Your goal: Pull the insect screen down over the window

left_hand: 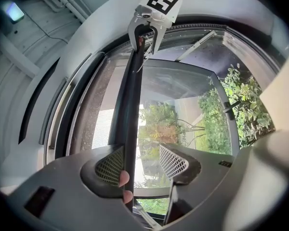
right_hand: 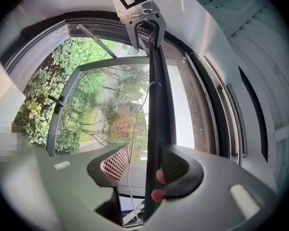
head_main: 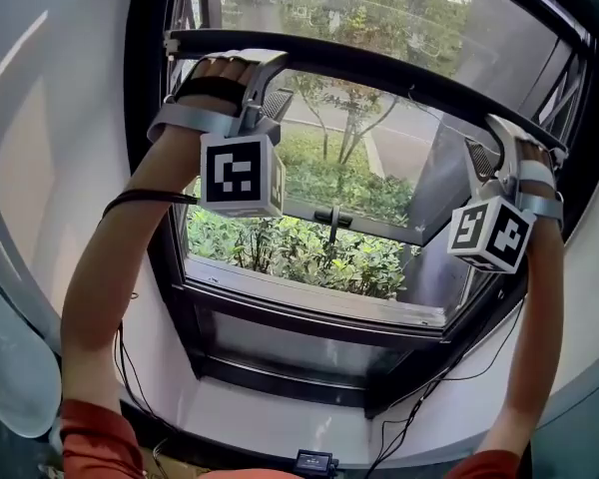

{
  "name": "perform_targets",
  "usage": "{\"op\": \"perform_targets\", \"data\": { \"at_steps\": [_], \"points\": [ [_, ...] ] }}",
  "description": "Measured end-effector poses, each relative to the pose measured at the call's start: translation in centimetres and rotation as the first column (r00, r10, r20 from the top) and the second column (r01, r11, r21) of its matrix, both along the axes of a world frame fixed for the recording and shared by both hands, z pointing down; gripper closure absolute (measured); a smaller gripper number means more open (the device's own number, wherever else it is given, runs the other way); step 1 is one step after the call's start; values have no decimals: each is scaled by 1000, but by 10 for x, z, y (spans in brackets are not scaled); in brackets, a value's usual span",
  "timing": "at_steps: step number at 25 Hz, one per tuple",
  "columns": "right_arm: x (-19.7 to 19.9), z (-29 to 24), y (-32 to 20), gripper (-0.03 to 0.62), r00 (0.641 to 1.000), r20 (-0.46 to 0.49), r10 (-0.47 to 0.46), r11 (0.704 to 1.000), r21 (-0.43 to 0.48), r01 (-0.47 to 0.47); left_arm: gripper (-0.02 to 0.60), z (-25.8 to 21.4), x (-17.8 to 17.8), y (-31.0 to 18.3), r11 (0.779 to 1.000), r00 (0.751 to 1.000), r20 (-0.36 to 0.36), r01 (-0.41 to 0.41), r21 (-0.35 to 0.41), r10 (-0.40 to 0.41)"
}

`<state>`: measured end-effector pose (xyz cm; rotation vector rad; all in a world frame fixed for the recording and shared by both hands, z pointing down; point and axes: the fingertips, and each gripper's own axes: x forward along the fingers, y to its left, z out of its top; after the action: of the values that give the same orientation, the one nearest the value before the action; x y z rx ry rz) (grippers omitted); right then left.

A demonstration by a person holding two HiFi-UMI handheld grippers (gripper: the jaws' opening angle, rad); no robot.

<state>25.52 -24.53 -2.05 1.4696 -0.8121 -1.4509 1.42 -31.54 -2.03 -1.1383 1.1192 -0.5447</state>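
High across the window [head_main: 309,312], at the upper pane: the insect screen's dark bar [head_main: 379,71]. Left gripper [left_hand: 142,162] spread wide, not clamped, with the bar between its jaws and lying against the left pad. Right gripper [right_hand: 147,165] likewise spread, bar against its right pad. Fingertips [left_hand: 124,178] beside the bar at each gripper, apparently hooked over it.

Room indoors; window [head_main: 309,307] onto shrubs [head_main: 299,252]
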Motion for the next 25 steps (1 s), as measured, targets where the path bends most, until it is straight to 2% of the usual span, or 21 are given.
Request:
{"op": "perform_targets", "data": {
  "at_steps": [8, 11, 25],
  "points": [
    [-1, 38, 2, 384, 1000, 22, -8, 1000, -28, 8, 347, 37, -2, 0, 1000, 1000, 28, 11, -25, -10],
    [-1, 53, 3, 378, 999, 36, -14, 999, -48, 16, 347, 54, 0, 0, 998, 1000, 28, 3, -59, -1],
    [-3, 117, 6, 378, 994, 103, -45, 992, -113, 57, 347, 111, 0, 5, 995, 1000, 17, -23, -100, 24]
  ]
}}
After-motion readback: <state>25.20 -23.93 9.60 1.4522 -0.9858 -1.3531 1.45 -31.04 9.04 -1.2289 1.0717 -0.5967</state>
